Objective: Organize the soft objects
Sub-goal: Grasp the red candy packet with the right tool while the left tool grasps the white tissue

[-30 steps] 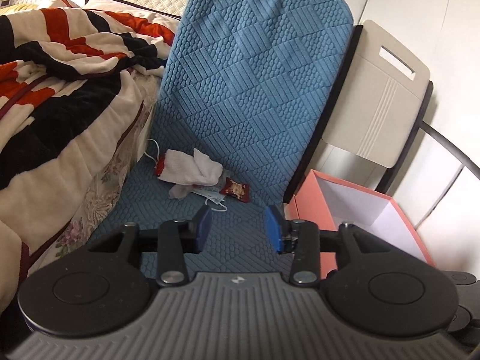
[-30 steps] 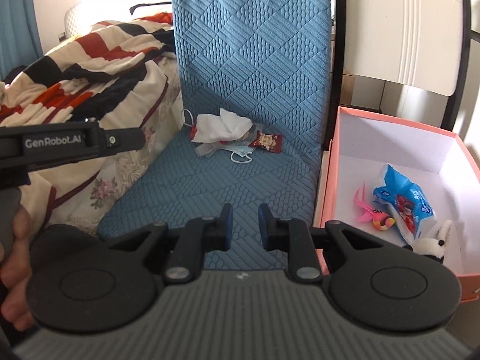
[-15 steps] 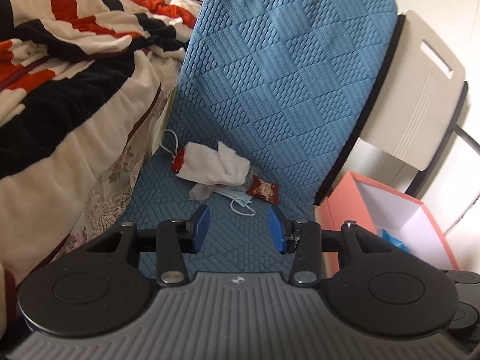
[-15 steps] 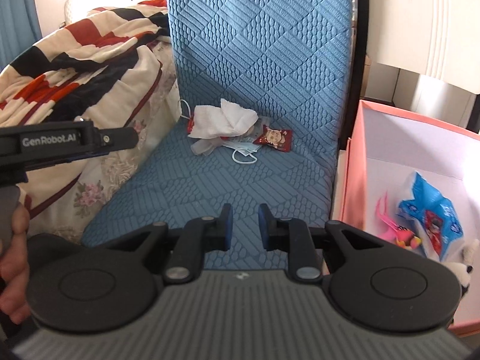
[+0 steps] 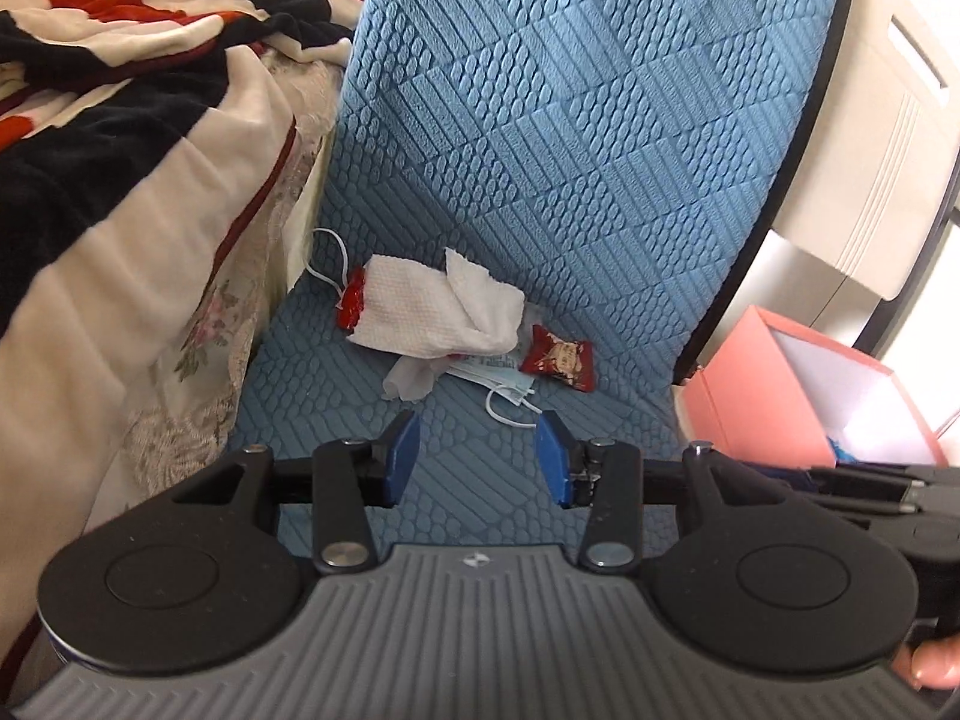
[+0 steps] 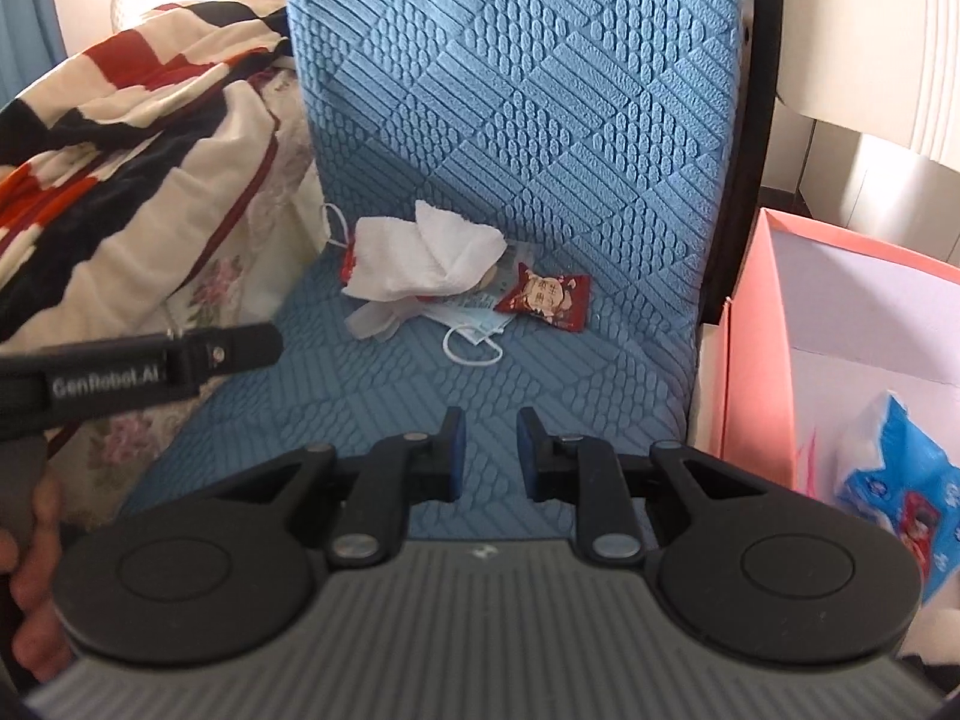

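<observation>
A crumpled white tissue (image 5: 438, 312) lies at the back of the blue quilted chair seat (image 5: 336, 420), partly over a red wrapper (image 5: 351, 303). A blue face mask (image 5: 504, 378) and a red snack packet (image 5: 558, 357) lie beside it. My left gripper (image 5: 477, 459) is open and empty, a short way in front of the mask. My right gripper (image 6: 489, 447) is open with a narrower gap, empty, further back over the seat (image 6: 360, 396). The tissue (image 6: 426, 261), mask (image 6: 474, 321) and packet (image 6: 543, 294) show in the right wrist view.
A pink open box (image 6: 756, 348) stands right of the chair, holding a blue tissue pack (image 6: 900, 480); the box also shows in the left wrist view (image 5: 750, 402). A striped blanket (image 5: 120, 138) on the bed borders the seat on the left. The left gripper's handle (image 6: 150, 360) crosses the right view.
Both grippers have moved forward toward the pile at the back of the seat, which now looks larger. The jaws have kept their openings.
</observation>
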A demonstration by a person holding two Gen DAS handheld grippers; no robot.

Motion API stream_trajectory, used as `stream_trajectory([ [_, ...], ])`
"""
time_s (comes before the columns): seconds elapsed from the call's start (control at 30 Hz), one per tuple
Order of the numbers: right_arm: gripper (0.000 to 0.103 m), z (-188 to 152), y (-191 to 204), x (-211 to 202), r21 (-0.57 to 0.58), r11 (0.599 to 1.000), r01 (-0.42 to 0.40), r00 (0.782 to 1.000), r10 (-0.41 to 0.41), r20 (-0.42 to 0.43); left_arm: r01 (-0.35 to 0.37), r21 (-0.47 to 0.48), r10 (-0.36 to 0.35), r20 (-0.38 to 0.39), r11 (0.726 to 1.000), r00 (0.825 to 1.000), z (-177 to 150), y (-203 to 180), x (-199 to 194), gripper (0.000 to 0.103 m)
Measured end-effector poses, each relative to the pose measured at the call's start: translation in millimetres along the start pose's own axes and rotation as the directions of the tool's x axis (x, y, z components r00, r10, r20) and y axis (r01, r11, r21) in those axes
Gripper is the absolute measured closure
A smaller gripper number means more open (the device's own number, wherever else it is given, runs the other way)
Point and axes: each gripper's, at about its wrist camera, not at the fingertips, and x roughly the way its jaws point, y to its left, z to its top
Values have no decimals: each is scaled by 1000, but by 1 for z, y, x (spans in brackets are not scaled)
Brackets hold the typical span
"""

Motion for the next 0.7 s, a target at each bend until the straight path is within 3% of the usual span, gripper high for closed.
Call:
stream_trajectory([
  [0.47,80,29,-18,72,60,998,0,999,3,-43,-23,64,26,-33,998,999,23,16,68,54],
  [0.7,80,46,-30,109,94,996,-7,998,13,-64,1,-6,-2,-54,1000,999,33,25,104,54],
])
